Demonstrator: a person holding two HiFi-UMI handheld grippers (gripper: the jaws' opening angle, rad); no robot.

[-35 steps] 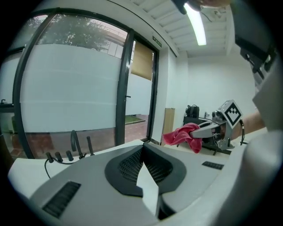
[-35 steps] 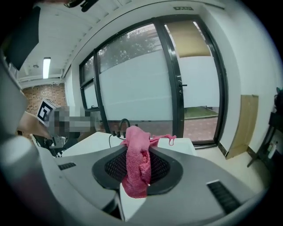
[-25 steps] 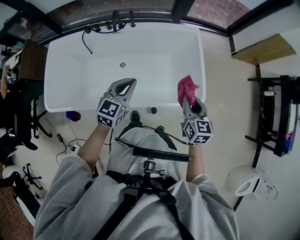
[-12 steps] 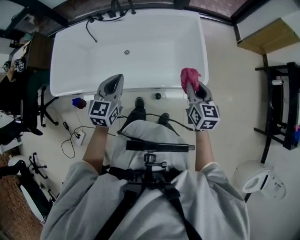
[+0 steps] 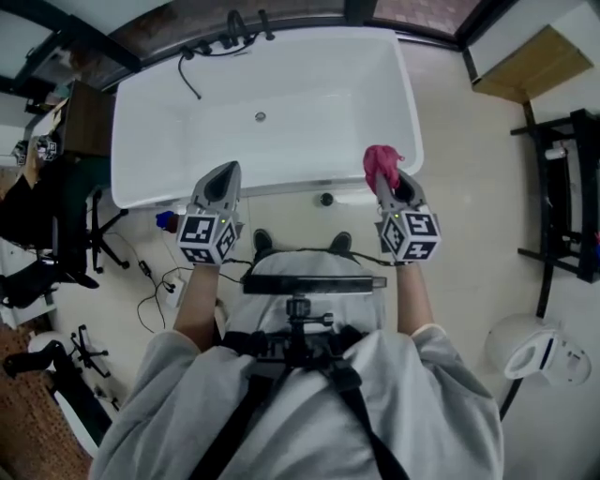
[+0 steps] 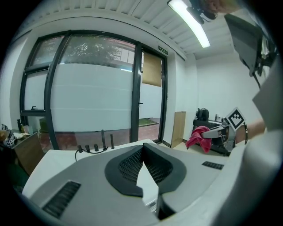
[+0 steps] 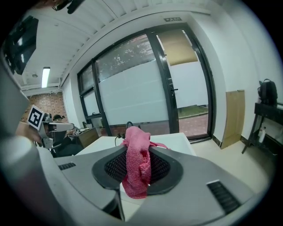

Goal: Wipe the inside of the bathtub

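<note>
– Head view, near field: report.
– A person in a grey top (image 5: 309,412) with black harness straps (image 5: 281,375) has both forearms extended forward. Each hand carries one gripper.
– State of the left gripper?
– The left gripper (image 5: 227,173) has its fingers pressed together at the tips, with nothing between them. The left gripper view confirms this: only a narrow wedge of white tub shows below the meeting point.
– State of the right gripper?
– The right gripper (image 5: 386,187) has its fingers pinching a pink cloth (image 5: 379,163). In the right gripper view the cloth bunches up above the tips and hangs down between the pads.
– Where is the cloth relative to the tub?
– In the head view it overlaps the near right corner of the tub (image 5: 309,98), at the rim. It is held aloft in the gripper and does not lie inside the basin.
– Mid field?
– Dark shoes (image 5: 262,242) stand on the pale floor (image 5: 450,169) just short of the tub's near wall. A black cable (image 5: 150,281) lies on the floor to the left. A black rack (image 5: 567,187) stands well to the right.
– Far field?
– The tub's interior is white, with a drain (image 5: 260,117) toward the far side. Black taps (image 5: 232,26) sit on the far rim and a black hose (image 5: 190,77) trails into the basin. Beyond them stands a dark-framed window (image 7: 132,92).
</note>
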